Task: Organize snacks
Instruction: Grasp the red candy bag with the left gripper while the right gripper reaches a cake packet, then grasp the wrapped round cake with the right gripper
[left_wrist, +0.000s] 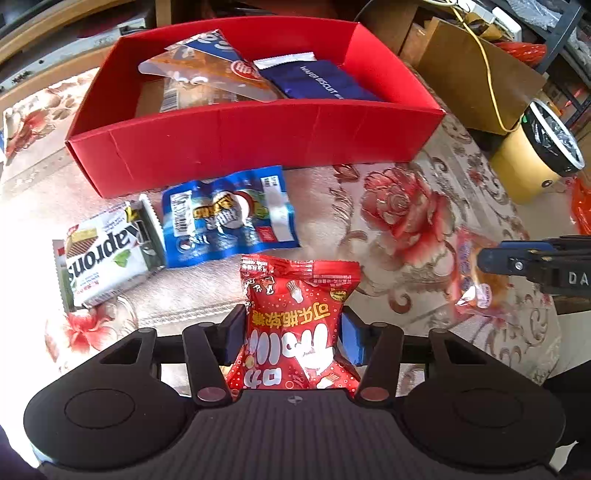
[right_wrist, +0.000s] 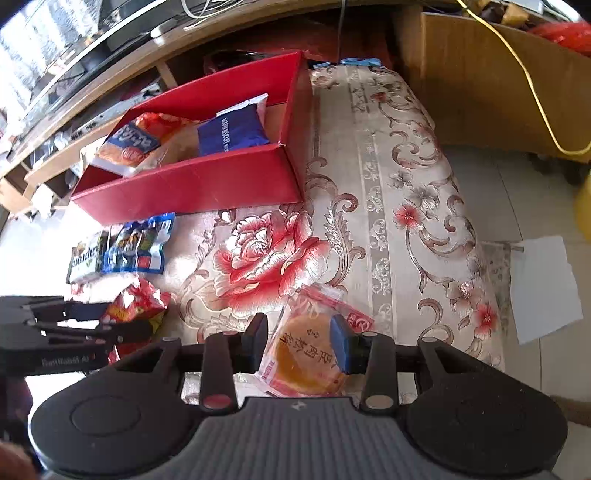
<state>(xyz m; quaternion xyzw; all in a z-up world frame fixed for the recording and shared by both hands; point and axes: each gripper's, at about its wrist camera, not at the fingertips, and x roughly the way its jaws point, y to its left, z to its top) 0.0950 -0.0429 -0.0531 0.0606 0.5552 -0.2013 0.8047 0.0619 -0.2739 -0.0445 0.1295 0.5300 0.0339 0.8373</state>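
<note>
- Left gripper: jaws closed on a red gummy packet, white and yellow Chinese print seen upside down; lower end hidden behind the gripper body.
- Right gripper: jaws either side of a clear-wrapped round pastry with Chinese characters on it; the far pad looks to touch the wrap, the near one I cannot tell. It lies near the counter's front edge.
- Red box at the counter's back edge, open-topped. Inside: a navy pack printed "WAFER BISCUIT", the rest of the line cut off by the box wall; an orange-and-blue bag, label unreadable.
- Just in front of the box on the floral cloth: a white-green wafer bar, upside down, reading roughly "Kaprons"; touching it, a blue pouch, logo too glared to read.
- Left gripper's side in the right wrist view carries faint lettering, too blurred to read.
- Yellow bin beyond the counter's right edge.
</note>
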